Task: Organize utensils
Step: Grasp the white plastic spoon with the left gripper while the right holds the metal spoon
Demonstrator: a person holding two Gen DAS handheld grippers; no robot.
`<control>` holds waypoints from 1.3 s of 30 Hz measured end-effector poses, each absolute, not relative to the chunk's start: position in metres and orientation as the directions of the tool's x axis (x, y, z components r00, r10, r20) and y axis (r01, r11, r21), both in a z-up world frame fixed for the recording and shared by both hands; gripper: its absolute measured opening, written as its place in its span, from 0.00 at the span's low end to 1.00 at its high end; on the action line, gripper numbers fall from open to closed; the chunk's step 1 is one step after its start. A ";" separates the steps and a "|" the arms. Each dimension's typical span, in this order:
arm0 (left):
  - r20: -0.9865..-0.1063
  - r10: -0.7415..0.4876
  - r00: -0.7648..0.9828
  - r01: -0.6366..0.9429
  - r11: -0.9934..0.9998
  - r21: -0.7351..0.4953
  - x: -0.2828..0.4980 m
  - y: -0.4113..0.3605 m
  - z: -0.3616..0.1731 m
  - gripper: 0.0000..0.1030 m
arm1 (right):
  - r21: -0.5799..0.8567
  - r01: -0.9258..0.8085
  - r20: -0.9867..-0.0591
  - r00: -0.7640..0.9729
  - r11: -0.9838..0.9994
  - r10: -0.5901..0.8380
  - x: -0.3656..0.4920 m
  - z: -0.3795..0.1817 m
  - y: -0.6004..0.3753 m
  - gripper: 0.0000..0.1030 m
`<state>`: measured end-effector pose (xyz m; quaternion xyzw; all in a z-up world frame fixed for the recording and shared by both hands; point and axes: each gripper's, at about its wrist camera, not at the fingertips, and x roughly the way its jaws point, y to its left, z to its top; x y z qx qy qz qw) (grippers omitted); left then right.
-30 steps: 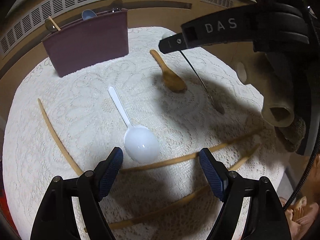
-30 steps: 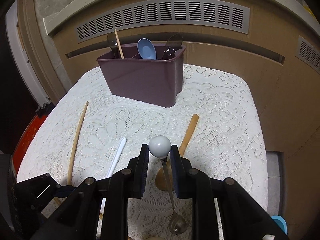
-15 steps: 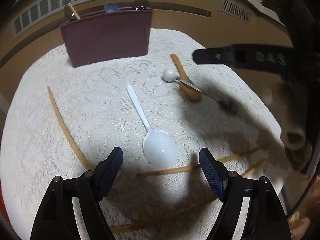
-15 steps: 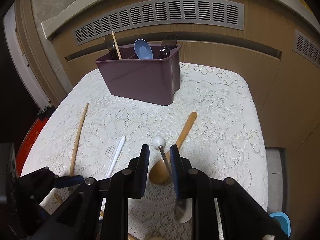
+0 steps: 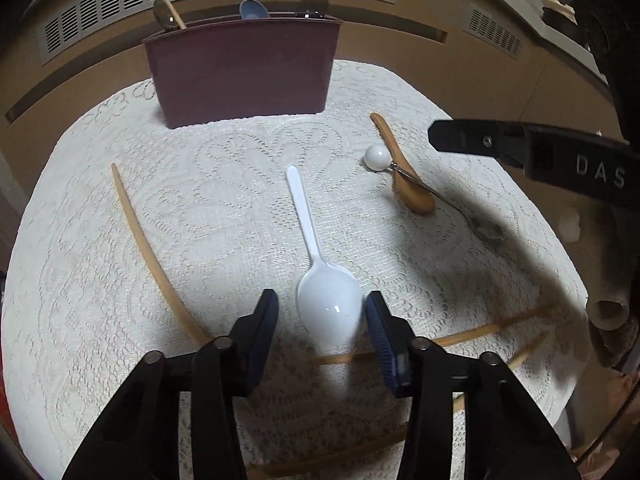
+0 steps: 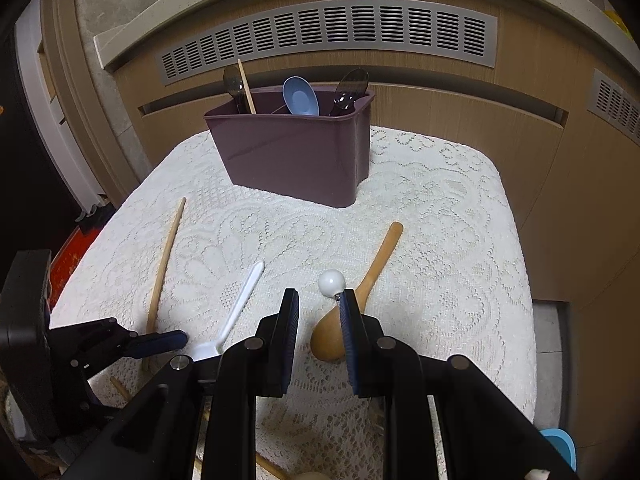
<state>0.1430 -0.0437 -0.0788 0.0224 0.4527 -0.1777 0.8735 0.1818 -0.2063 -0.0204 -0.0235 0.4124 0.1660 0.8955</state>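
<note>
Since the earlier frame the metal spoon with the white ball end [image 5: 416, 184] has left the right gripper [image 6: 319, 322] and now lies on the bench [image 5: 224, 216], its shaft resting across the bowl of the wooden spoon [image 5: 404, 176]. The right jaws stand narrowly apart with nothing between them; the ball end sits just beyond their tips.

The left gripper [image 5: 321, 322] has shifted across the lace cloth to the white plastic spoon [image 5: 320, 280]. Its jaws were wide a second ago and are now closing, with the spoon's bowl between them. The right-hand pad appears to touch the bowl's edge; a gap shows on the other side, so no grip is made yet.

The maroon holder [image 5: 244, 68] stands at the far edge of the bench and already carries several spoons and a stick. Still loose on the cloth are the white plastic spoon, the wooden spoon, the ball-ended spoon and several chopsticks [image 5: 148, 248].

Judgement: the ball-ended spoon has not reached the holder and remains to be handled. The step in hand is the pickup of the white plastic spoon. A smooth, rounded bowl may slip from a pinch.
</note>
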 end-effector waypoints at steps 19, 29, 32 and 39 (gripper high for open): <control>-0.755 -0.294 0.586 0.174 0.956 -0.237 0.141 0.043 -0.073 0.34 | -0.093 -0.409 -0.819 0.550 0.908 0.164 0.231 -0.067 -0.172 0.34; -0.770 -0.295 0.565 0.158 0.955 -0.249 0.144 0.044 -0.081 0.36 | -0.053 -0.399 -0.828 0.531 0.916 0.183 0.226 -0.065 -0.164 0.20; -0.771 -0.284 0.570 0.150 0.959 -0.242 0.146 0.043 -0.081 0.36 | -0.015 -0.412 -0.803 0.548 0.911 0.234 0.210 -0.048 -0.163 0.20; -0.739 -0.256 0.623 0.173 0.967 -0.190 0.132 0.036 -0.061 0.33 | 0.033 -0.416 -0.758 0.583 0.909 0.294 0.186 -0.017 -0.168 0.20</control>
